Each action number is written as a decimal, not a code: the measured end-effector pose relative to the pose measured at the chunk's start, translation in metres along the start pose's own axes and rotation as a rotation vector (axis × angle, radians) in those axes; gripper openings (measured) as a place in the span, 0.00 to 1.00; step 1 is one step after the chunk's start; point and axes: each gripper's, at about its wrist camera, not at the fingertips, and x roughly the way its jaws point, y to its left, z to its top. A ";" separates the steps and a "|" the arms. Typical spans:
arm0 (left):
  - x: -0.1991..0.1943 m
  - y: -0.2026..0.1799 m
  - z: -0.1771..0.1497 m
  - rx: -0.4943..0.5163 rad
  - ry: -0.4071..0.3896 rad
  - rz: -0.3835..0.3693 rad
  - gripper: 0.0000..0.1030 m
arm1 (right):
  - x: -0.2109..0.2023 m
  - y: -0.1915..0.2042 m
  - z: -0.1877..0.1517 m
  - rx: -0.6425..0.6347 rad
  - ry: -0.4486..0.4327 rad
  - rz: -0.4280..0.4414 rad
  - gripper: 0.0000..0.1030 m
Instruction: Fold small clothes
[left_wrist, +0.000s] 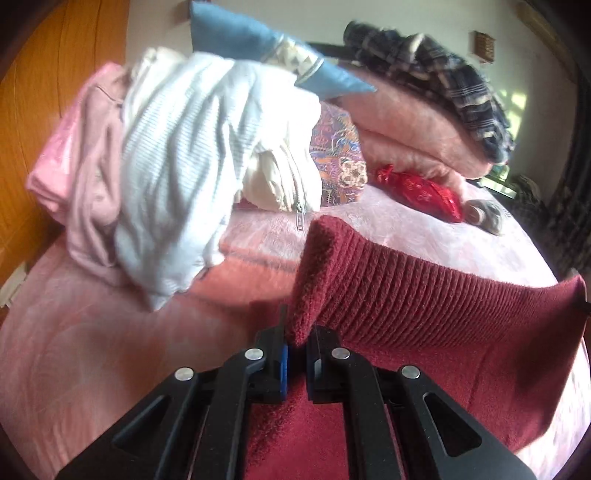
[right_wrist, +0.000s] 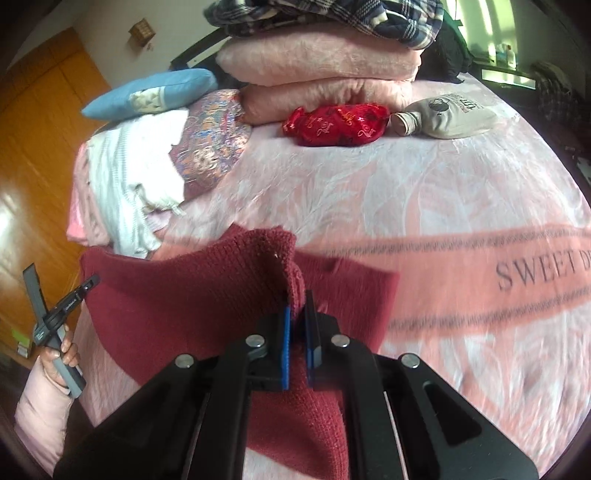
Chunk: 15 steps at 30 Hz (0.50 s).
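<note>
A dark red knitted garment (left_wrist: 424, 306) lies partly lifted over the pink bedspread (left_wrist: 92, 350). My left gripper (left_wrist: 297, 341) is shut on its ribbed edge, which stands up as a fold between the blue pads. In the right wrist view my right gripper (right_wrist: 298, 317) is shut on another edge of the same red garment (right_wrist: 184, 295), held slightly above the bed. The left gripper's handle and the person's hand (right_wrist: 55, 332) show at the left edge there.
A heap of white and pink clothes (left_wrist: 166, 155) lies at the left. Folded pink blankets (right_wrist: 325, 70) with a plaid garment (right_wrist: 332, 14) on top, a blue pillow (right_wrist: 147, 92), a red bag (right_wrist: 336, 123) and a grey pouch (right_wrist: 447, 114) sit at the back. A wooden wardrobe (right_wrist: 37, 129) stands left.
</note>
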 end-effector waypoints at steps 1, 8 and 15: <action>0.016 -0.003 0.007 0.004 0.006 0.021 0.06 | 0.017 -0.003 0.011 0.007 0.007 -0.020 0.05; 0.117 -0.014 0.001 0.027 0.158 0.081 0.06 | 0.103 -0.027 0.029 0.062 0.110 -0.137 0.05; 0.162 -0.021 -0.015 0.087 0.259 0.118 0.09 | 0.152 -0.046 0.015 0.088 0.201 -0.231 0.05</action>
